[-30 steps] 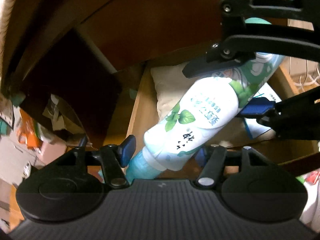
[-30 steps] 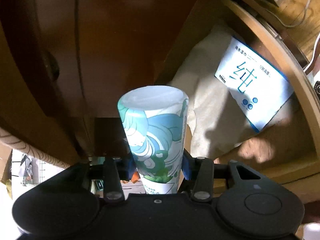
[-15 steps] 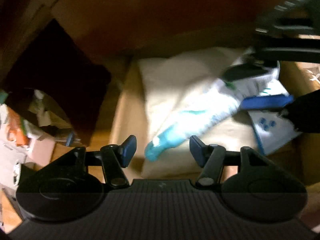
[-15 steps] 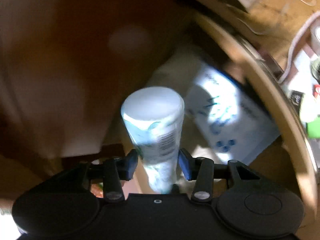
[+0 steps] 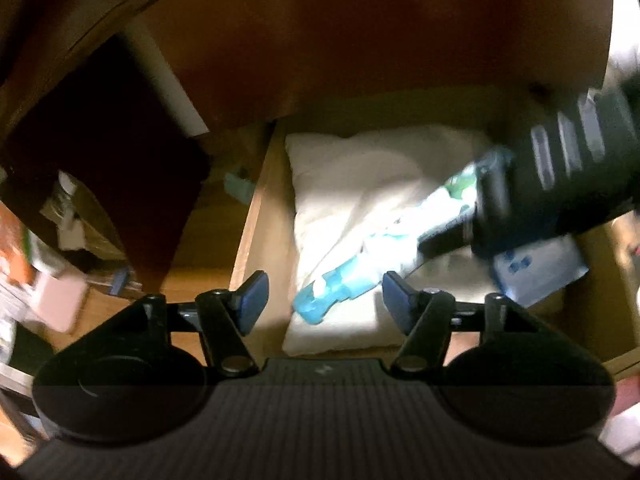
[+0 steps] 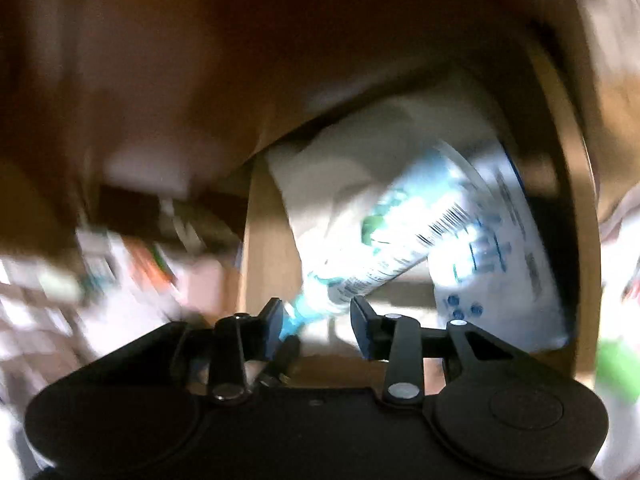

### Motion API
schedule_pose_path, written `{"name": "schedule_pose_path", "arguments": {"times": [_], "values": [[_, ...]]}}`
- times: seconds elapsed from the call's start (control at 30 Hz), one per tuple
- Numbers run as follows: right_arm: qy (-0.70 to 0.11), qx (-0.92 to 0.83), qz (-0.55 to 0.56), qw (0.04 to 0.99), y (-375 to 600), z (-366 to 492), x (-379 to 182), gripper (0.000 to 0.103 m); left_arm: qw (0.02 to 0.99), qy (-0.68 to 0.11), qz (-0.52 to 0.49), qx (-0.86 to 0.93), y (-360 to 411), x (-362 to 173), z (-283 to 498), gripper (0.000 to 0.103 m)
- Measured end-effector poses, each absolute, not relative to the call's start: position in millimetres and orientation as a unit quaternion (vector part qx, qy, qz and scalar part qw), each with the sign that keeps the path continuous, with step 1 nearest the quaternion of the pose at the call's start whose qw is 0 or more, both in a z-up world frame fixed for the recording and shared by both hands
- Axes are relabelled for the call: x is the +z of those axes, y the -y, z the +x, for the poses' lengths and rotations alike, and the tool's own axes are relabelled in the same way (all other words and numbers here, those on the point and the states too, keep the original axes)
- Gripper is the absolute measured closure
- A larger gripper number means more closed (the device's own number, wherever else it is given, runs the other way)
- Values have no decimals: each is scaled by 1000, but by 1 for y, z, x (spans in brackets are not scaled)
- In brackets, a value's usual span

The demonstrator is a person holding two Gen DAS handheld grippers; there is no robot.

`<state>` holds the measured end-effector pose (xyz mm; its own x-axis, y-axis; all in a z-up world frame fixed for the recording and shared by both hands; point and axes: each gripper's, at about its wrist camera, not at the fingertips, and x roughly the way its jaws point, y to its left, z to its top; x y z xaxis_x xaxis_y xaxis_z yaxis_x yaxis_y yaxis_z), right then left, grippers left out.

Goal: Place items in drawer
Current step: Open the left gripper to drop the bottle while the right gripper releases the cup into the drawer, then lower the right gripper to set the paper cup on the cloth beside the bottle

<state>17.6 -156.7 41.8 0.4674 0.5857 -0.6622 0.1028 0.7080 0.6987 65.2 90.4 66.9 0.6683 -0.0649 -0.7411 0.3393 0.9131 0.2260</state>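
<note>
A white and green tube with a blue cap (image 5: pixel 360 268) lies on a cream cloth (image 5: pixel 352 184) inside the open wooden drawer (image 5: pixel 252 232). It also shows in the right wrist view (image 6: pixel 404 244), blurred, cap end towards me. My left gripper (image 5: pixel 324 300) is open and empty above the drawer's front. My right gripper (image 6: pixel 316 320) is open, its fingers apart on either side of the tube's cap end and not clamping it. In the left wrist view the right gripper's body (image 5: pixel 560 184) hangs over the tube's far end.
A white and blue pack (image 6: pixel 500 252) lies in the drawer's right part, under the tube's far end. The dark wooden cabinet front (image 5: pixel 360 32) overhangs the drawer. Blurred clutter (image 5: pixel 48 248) sits on the floor to the left.
My right gripper has lowered the tube onto the cloth in the drawer and opened, letting it go. My left gripper has backed away and stays open.
</note>
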Motion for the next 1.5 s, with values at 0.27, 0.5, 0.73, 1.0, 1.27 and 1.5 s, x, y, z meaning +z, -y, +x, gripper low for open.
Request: {"name": "schedule_pose_path", "arguments": {"times": [0.27, 0.5, 0.73, 1.0, 1.27, 1.5], "values": [[-452, 203, 65, 866, 135, 17, 73, 47, 907, -394, 116, -98, -114, 66, 69, 25], [-465, 177, 99, 862, 154, 42, 48, 45, 909, -404, 64, -82, -129, 56, 81, 21], [-486, 102, 174, 850, 187, 46, 36, 44, 911, -403, 50, -66, -138, 58, 73, 20], [-487, 177, 180, 836, 202, 53, 20, 37, 913, -398, 44, -81, -142, 59, 62, 15], [-470, 205, 201, 835, 206, 53, 20, 37, 912, -398, 40, -91, -137, 60, 64, 15], [-483, 239, 151, 828, 179, 45, 26, 37, 906, -402, 88, -96, -126, 55, 58, 12]]}}
